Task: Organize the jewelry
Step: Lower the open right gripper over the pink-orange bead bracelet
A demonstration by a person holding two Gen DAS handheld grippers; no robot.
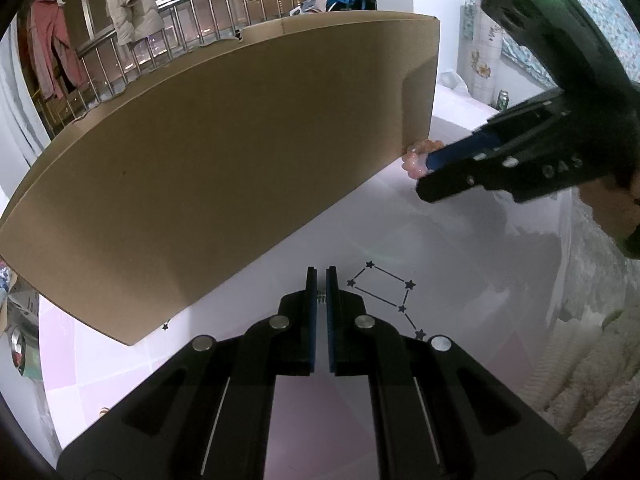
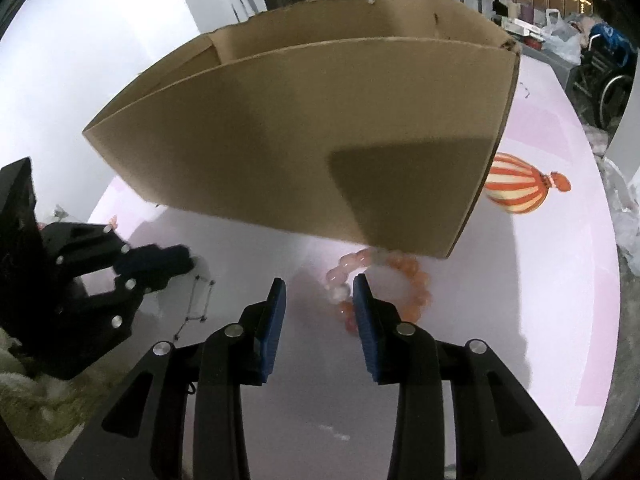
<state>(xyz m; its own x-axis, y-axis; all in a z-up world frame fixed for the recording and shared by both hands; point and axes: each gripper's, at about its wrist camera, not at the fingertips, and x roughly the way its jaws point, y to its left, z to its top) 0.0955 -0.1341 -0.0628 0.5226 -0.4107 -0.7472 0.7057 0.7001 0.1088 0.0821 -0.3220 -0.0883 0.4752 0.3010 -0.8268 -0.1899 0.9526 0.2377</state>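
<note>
A bead bracelet (image 2: 416,276) of orange and pale pink beads lies on the table against the near bottom corner of a tall open cardboard box (image 2: 300,140). My right gripper (image 2: 320,282) is open and tipped down over the bracelet. The loop's left side lies just inside the right finger (image 2: 362,300), and no pad presses on it. From the left wrist view, the right gripper (image 1: 425,174) reaches in from the right, with the bracelet (image 1: 416,156) at its tips beside the box (image 1: 240,160). My left gripper (image 1: 321,276) is shut, low over the table in front of the box.
The table (image 2: 540,300) has a white and pink cover printed with a constellation (image 1: 384,288) and a striped balloon (image 2: 516,184). Fluffy cream fabric (image 1: 580,380) borders its right edge. A green can (image 1: 502,100) stands far behind, and a hand (image 1: 612,208) holds the right gripper.
</note>
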